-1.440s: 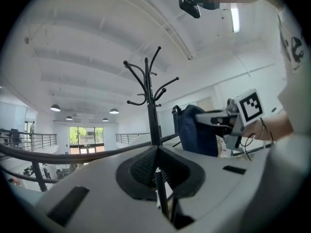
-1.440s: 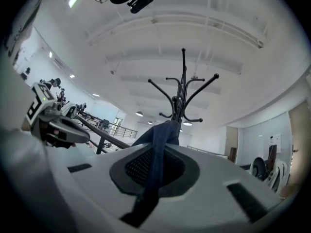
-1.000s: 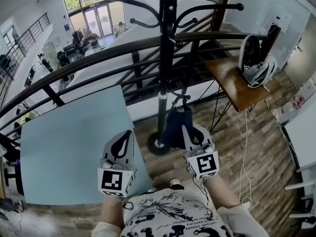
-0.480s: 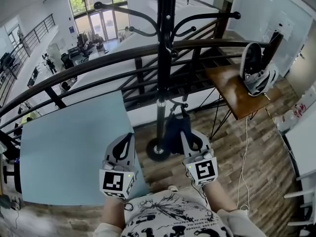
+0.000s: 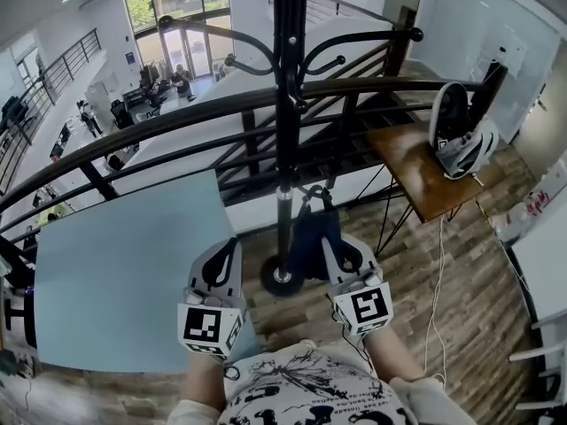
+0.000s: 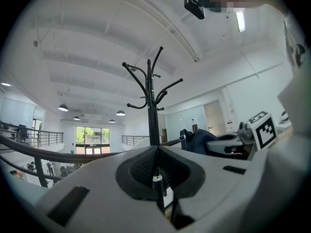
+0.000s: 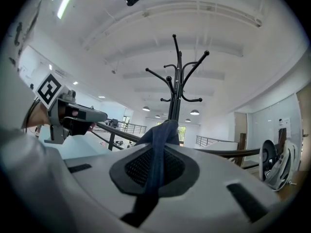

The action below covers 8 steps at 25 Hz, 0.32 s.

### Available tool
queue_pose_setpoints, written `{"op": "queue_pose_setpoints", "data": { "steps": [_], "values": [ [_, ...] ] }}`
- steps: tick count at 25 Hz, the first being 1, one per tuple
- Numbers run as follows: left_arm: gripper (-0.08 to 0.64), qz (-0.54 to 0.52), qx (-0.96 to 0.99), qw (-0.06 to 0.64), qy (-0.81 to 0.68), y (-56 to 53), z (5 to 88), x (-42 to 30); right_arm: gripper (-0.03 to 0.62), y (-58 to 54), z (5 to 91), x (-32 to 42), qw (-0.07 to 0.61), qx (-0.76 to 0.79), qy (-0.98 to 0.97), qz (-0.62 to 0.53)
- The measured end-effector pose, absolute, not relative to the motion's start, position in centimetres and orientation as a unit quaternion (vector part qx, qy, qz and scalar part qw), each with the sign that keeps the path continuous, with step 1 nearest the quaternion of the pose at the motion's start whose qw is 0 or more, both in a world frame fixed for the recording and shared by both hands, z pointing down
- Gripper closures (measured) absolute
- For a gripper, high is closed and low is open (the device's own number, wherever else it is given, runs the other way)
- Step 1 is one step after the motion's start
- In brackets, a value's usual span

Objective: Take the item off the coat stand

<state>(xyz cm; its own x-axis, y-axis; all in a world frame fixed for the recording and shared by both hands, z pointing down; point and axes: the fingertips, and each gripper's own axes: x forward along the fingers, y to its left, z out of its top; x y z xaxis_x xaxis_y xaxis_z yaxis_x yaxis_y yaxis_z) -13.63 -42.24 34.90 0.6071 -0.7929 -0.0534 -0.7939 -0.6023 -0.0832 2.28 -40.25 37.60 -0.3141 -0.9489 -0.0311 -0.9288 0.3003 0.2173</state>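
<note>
Over wood floor [image 5: 416, 264], right hand-held gripper [image 5: 329, 239] clamps blue bag [image 5: 306, 242].

- left hand-held gripper [image 5: 229, 248], right hand-held gripper [image 5: 330, 243]: light grey plastic shells with rounded, tapering jaws and dark oval openings
- left pads [image 6: 141, 169], right pads [image 7: 133, 168]: black, finely ribbed, set in a dark recess
- left marker cube [image 5: 210, 326], right marker cube [image 5: 369, 306]: white faces, black square codes
- shirt [image 5: 292, 388]: white with a black graphic print
</note>
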Motion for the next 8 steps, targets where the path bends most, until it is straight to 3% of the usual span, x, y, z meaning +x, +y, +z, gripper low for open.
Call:
{"op": "queue_pose_setpoints", "data": {
  "steps": [8],
  "values": [
    [0.555,-0.002,-0.894,0.040,0.446,-42.00,34.68,-12.46,0.592,-40.13,37.53,2.91,0.055,0.578,-0.808,-0.097]
  ]
}}
